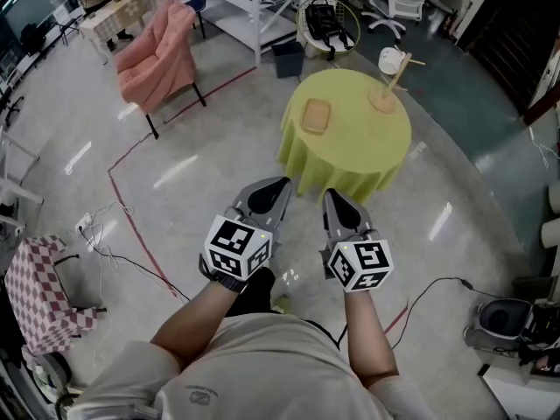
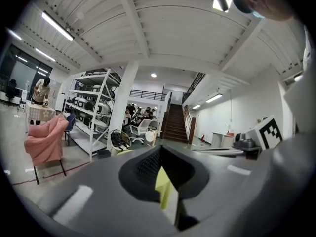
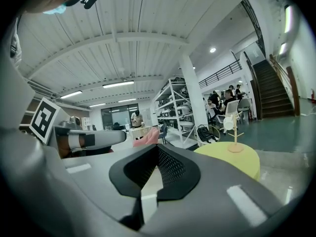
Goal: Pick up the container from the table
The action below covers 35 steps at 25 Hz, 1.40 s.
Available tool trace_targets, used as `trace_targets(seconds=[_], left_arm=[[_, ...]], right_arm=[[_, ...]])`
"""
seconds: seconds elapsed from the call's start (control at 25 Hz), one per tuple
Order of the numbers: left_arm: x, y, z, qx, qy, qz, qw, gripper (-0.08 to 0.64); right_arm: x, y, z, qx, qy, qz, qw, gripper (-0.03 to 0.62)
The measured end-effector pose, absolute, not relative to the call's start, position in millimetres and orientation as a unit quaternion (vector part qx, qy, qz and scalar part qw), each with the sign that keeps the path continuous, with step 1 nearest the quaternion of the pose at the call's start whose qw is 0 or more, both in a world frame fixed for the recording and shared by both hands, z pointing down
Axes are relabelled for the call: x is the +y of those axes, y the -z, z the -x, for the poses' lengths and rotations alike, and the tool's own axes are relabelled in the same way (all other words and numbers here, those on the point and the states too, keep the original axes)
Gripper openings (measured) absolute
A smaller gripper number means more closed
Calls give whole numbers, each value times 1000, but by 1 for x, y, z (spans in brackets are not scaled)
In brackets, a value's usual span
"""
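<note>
Task stage: nothing of the pick-up is done yet; the container (image 1: 316, 115) is untouched on the tabletop (image 1: 350, 151).
Container position: it is seen lying flat on the yellow-covered round tabletop, towards the left side, well apart from both tools.
Container contents: a shallow tan, roughly square shape is made out; nothing is seen standing in it, but at this range it cannot be told whether it is empty.
Other item on the tabletop: a wooden stand (image 1: 388, 90) is placed upright towards the right edge, apart from the container.
Left tool (image 1: 280, 184): it is held at waist level over the floor, short of the tabletop; its jaws are brought together to a thin slit and nothing is gripped.
Right tool (image 1: 332, 194): it is held just beside the left one, pointed towards the tabletop; its jaws are likewise closed down to a narrow slit, with nothing between them.
Work left: the tabletop is judged to need approaching, one tool opening, and the container being reached, gripped and lifted.
</note>
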State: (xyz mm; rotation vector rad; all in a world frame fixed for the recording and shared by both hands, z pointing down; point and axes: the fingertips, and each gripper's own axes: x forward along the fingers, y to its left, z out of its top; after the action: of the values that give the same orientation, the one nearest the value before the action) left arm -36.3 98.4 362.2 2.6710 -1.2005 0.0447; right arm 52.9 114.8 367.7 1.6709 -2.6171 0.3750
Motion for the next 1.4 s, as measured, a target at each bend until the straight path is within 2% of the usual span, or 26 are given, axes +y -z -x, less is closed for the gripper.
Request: trace_targets(seconds=[0.64,1.4], left_arm=[[-70,-404,34,-365,-49,-922,117,6],[-199,-504,-8,-374,-119,-900,191,6]], right_arm=[[-38,-402,-60,-792,-146,-592,15,11],[-165,-487,-115,-758,-208,-615,65,11]])
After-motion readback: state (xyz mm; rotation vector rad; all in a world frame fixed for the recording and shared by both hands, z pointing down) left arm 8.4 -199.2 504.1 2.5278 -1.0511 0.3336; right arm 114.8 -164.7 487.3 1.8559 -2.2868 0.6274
